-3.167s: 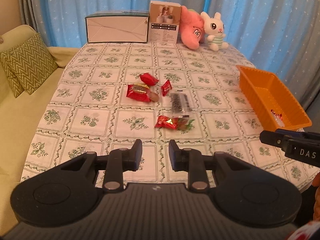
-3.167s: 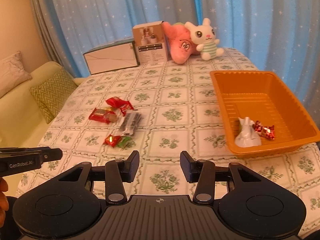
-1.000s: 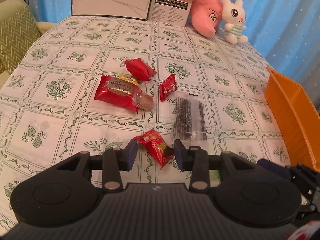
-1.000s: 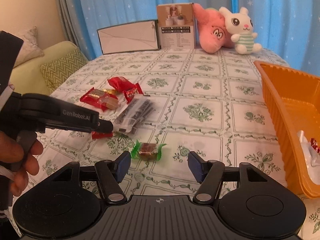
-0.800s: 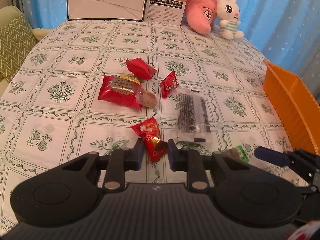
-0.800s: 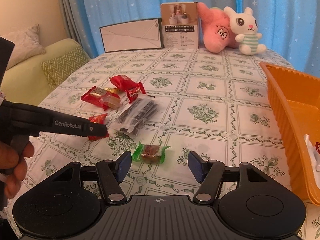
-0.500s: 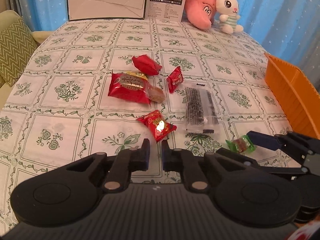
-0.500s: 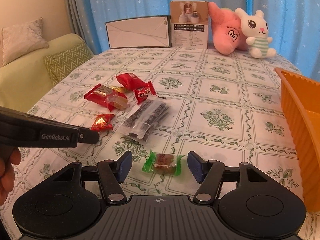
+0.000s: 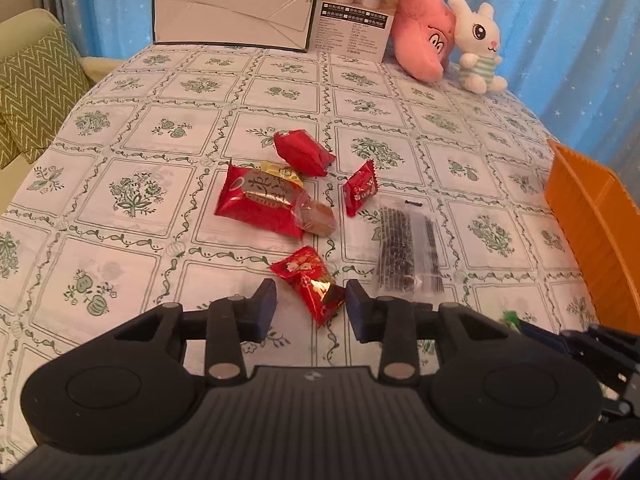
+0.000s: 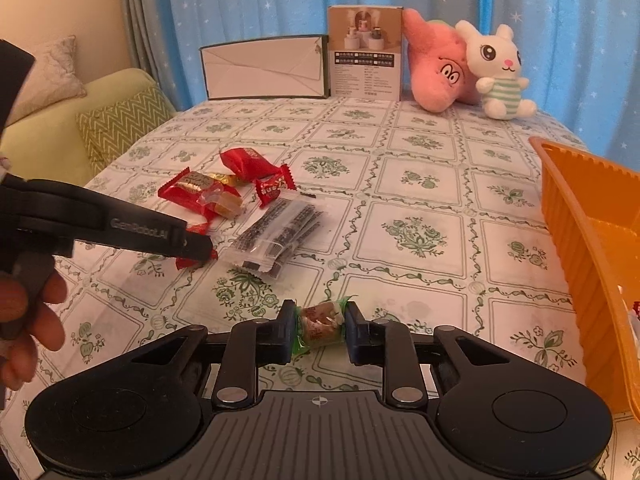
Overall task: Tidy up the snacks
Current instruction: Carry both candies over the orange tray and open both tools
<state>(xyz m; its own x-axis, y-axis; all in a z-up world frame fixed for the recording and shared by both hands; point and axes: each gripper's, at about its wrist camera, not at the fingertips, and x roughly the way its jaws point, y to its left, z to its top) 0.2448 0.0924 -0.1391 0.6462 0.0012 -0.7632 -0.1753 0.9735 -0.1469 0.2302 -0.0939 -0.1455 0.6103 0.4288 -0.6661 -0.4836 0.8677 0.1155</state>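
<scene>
- Step: pickup. Right tongs clamped on green-wrapped candy, low over counter.
- Left tongs opening w/ small red packet between pads, not gripped.
- Next: prob. carry candy right to orange basket; left needs re-close.

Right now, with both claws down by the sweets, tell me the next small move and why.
Probably lift the right claw and carry it toward the orange basket. Its pads already press on the green-wrapped candy, so that grip looks done. The left claw is opening around the small red packet, its pads not touching it, so it isn't ready to lift.
</scene>
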